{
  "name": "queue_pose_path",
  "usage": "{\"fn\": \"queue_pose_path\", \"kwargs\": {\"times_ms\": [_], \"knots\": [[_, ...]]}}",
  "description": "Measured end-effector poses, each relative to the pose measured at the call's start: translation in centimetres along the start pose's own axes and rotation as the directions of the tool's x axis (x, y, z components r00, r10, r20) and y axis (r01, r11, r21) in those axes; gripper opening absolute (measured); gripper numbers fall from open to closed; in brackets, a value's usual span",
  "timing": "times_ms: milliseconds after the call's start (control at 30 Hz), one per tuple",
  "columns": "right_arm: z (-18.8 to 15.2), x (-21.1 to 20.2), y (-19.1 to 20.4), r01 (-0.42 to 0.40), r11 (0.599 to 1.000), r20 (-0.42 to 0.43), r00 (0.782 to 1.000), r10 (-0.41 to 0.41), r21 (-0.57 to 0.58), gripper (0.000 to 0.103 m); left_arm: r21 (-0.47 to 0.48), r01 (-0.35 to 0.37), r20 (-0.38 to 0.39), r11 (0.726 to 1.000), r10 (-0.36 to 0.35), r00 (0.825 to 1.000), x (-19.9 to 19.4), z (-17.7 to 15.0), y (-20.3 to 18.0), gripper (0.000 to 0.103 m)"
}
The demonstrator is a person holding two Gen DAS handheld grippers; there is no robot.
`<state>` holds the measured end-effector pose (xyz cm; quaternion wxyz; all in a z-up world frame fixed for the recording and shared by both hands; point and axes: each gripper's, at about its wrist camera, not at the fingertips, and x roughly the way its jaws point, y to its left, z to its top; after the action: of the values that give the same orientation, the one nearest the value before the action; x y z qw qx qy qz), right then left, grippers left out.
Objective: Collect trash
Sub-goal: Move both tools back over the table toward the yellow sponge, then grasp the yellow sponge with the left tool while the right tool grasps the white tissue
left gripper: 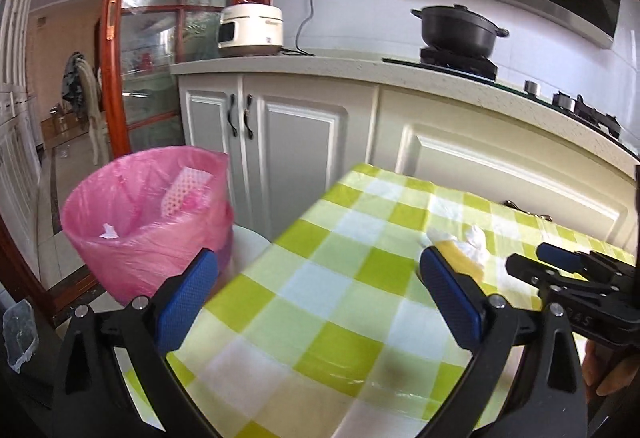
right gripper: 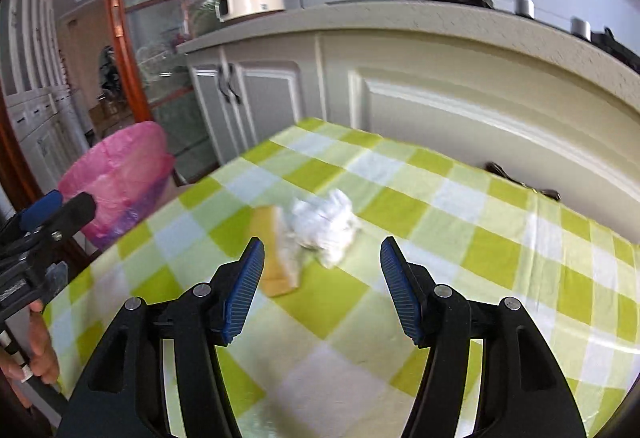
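Note:
A crumpled white tissue [right gripper: 326,224] lies on the green-checked tablecloth [right gripper: 400,206], touching a yellow sponge-like pad [right gripper: 274,258] on its left. My right gripper [right gripper: 322,278] is open and empty, just short of both. In the left wrist view the tissue [left gripper: 474,244] and the yellow pad [left gripper: 456,256] sit beside my right fingertip. My left gripper [left gripper: 316,286] is open and empty over the table's left part. A bin with a pink bag [left gripper: 148,214] stands on the floor left of the table, holding some white and dotted scraps. The right gripper [left gripper: 550,264] shows at the right.
White kitchen cabinets [left gripper: 300,142] stand behind the table under a counter [left gripper: 360,68] with a rice cooker [left gripper: 250,30] and a black pot [left gripper: 458,26] on a stove. A glass door with a red wooden frame [left gripper: 114,50] is at the left. A white stool [left gripper: 250,246] stands by the bin.

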<state>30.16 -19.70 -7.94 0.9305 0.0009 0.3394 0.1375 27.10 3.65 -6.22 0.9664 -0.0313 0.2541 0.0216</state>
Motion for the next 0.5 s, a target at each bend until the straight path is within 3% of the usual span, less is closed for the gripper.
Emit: {"fn": "queue_pose_path", "kwargs": {"times_ms": [167,500], "knots": [[0.1,2.2,-0.6,0.004,1.000,-0.034,0.999,-0.004,0.017,0.058,0.036,0.000,-0.014,0.999,0.000,1.000,0.5,-0.2,-0.2,0.098],[1.7,6.3,0.3,-0.019,1.000,-0.094,0.995,0.018,-0.012,0.058,0.002,0.012,-0.046,1.000,-0.012,0.999,2.3,-0.3,1.4,0.098]]}}
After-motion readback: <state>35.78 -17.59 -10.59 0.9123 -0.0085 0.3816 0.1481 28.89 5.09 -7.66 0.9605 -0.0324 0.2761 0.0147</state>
